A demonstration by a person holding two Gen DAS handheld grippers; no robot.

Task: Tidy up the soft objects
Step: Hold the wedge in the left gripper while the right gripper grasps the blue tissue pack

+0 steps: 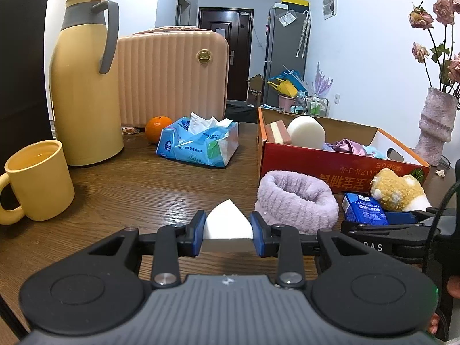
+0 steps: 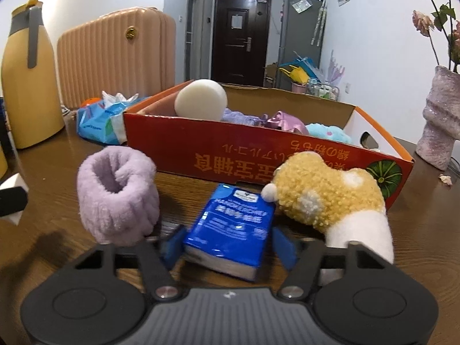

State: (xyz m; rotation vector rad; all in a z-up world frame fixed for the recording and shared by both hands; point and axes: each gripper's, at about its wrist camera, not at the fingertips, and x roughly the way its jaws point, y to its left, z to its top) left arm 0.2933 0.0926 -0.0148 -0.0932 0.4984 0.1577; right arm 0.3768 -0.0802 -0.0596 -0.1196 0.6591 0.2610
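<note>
Clamped between the left gripper's [image 1: 228, 237] blue pads, a white wedge sponge [image 1: 228, 225] hangs above the wooden table [image 1: 143, 184]; the right gripper's [image 2: 228, 244] partly open jaws straddle a blue tissue pack [image 2: 230, 227], left pad seemingly touching, right pad clear, beside the red cardboard box [image 2: 218, 149]

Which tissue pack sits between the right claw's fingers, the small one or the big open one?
The small dark-blue handkerchief pack, sealed, by the plush toy. The light-blue pack, tissues poking out, lies beyond the box.
</note>
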